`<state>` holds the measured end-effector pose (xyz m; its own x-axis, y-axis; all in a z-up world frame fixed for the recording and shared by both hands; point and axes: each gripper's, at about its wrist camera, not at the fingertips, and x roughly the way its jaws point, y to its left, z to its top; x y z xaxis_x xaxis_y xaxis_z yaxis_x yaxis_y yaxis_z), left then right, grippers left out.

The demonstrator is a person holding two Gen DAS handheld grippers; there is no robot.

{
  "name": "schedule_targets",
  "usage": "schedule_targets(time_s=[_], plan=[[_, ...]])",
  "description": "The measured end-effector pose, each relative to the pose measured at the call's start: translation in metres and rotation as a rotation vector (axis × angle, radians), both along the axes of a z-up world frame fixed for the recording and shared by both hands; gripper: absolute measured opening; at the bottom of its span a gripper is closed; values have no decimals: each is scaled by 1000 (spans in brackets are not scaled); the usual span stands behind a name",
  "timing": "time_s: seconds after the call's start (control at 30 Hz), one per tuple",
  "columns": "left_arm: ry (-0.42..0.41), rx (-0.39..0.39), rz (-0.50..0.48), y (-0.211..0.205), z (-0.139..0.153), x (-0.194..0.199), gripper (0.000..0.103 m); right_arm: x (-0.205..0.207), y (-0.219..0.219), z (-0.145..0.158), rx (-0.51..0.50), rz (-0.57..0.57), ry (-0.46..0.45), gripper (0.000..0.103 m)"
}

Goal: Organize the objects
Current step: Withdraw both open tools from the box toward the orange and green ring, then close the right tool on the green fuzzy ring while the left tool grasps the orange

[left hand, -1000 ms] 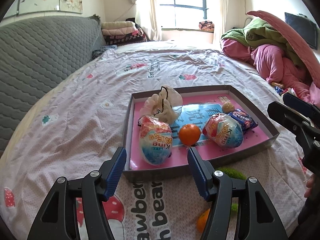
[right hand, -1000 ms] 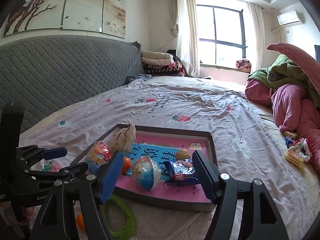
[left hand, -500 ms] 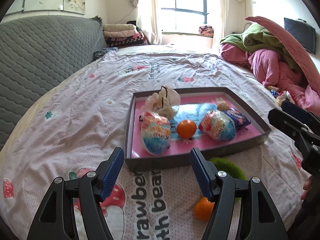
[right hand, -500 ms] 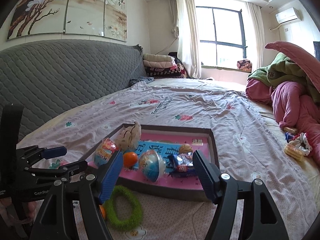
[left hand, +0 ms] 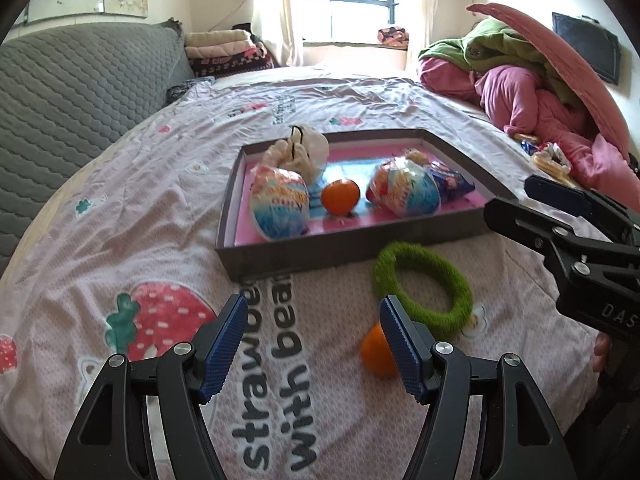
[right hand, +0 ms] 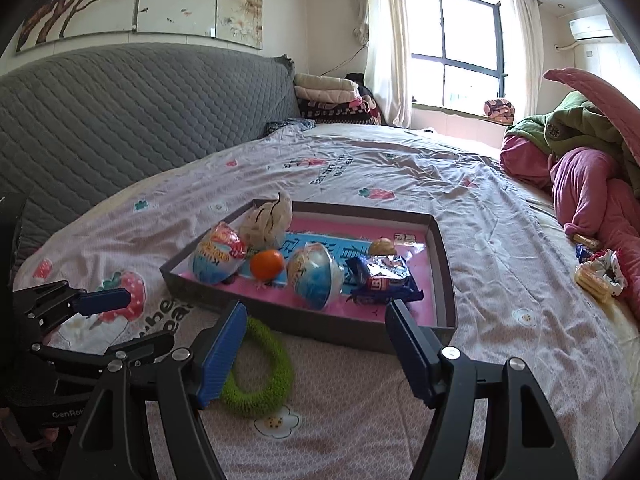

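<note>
A grey tray [left hand: 352, 250] [right hand: 444, 264] with a pink floor lies on the bed. It holds two wrapped toy eggs [left hand: 280, 204] [right hand: 316, 276], an orange [left hand: 340, 197] [right hand: 267, 265], a blue snack packet [right hand: 382, 280] and a cream pouch [left hand: 304, 150]. On the sheet in front of the tray lie a green fuzzy ring [left hand: 422, 290] [right hand: 264, 368] and a second orange [left hand: 378, 352]. My left gripper [left hand: 312, 340] is open and empty, just left of that orange. My right gripper [right hand: 316, 350] is open and empty, near the tray's front edge.
A grey quilted headboard [right hand: 132, 112] runs along the left. Pink and green bedding [left hand: 532, 84] is piled at the right, with snack packets [right hand: 596, 272] beside it. Folded blankets [right hand: 332, 96] sit by the window.
Both grippers have drawn back from the tray and risen. The green ring and the loose orange have come fully into the left view. Both grippers stay open.
</note>
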<state>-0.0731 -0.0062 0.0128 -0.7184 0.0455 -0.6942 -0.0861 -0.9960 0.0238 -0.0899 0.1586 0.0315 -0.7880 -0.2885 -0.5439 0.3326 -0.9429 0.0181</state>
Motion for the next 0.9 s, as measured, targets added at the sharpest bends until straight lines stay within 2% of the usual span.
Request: schedule_targets(time_s=[0.33,0.67,0.9], plan=[[-25,-12,-41,10,-10,16,70,2,-11,-13,39,26,-53,71],[-89,9,-88,16,-28,10,70,-12,-9,-37,50,11,-184,71],[-118,36,-90,15,-37,2,70,-14,-17,-44,89,31,-189,68]])
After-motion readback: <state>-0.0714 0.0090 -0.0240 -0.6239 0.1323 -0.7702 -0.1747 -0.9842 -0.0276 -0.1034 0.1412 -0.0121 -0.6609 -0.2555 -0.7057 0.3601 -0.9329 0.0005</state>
